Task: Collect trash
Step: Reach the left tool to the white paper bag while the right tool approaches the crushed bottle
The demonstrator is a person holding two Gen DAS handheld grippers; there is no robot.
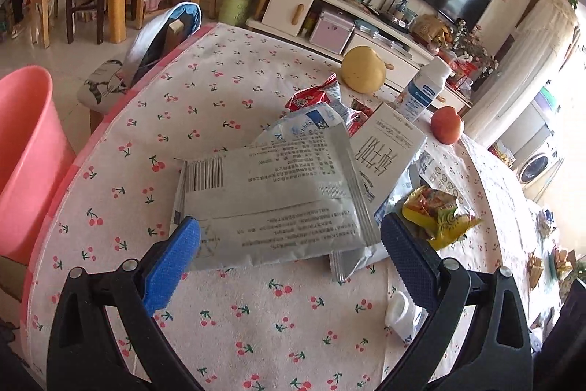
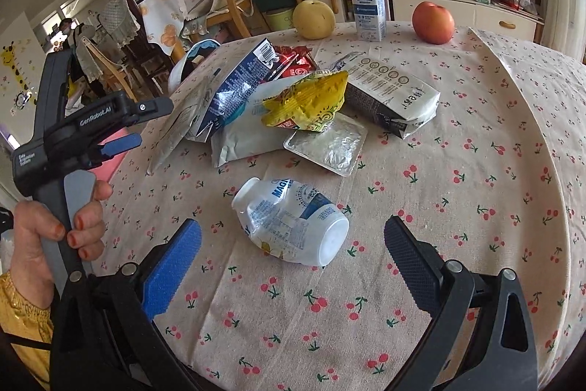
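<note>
Beside table, pink bin (image 1: 25, 152), contents seemingly hidden, both grippers agape

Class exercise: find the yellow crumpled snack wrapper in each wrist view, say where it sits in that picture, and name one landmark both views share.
Left wrist view: the yellow snack wrapper lies at right of centre, just beyond the right finger of the left tongs.
Right wrist view: the wrapper sits upper centre, atop the trash pile, beyond the crushed white bottle.
Shared landmark: the red apple near the table's far edge.
</note>
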